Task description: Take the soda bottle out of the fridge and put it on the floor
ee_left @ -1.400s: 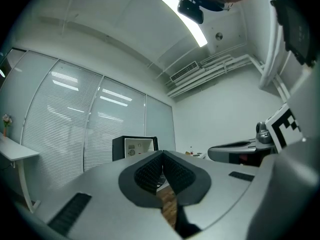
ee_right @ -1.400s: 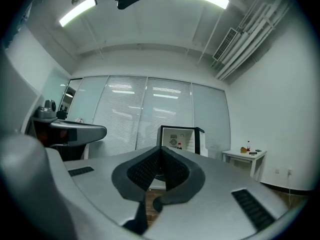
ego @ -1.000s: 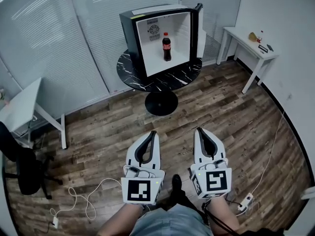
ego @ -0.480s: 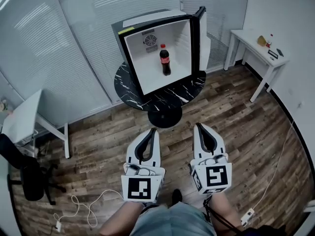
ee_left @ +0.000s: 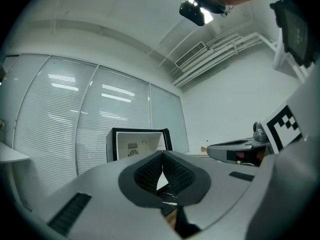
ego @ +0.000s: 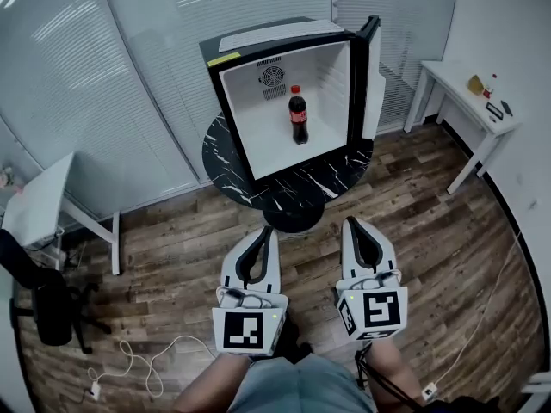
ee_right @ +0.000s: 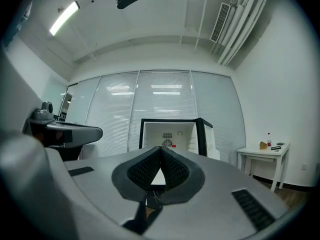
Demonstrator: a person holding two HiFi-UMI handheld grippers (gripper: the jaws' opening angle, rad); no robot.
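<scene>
Approach step: my left gripper (ego: pixel 266 232) and right gripper (ego: pixel 349 224) are pressed together, empty. Next I'd spread one for the soda bottle (ego: pixel 298 117) in the fridge (ego: pixel 275 34).

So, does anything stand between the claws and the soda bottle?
Nothing visible: the fridge door is open, the soda bottle stands alone inside, only floor ahead of the left claw and right claw.

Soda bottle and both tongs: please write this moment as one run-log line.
soda bottle: upright inside open fridge | left tongs: shut, empty | right tongs: shut, empty | bottle: not yet reached
</scene>
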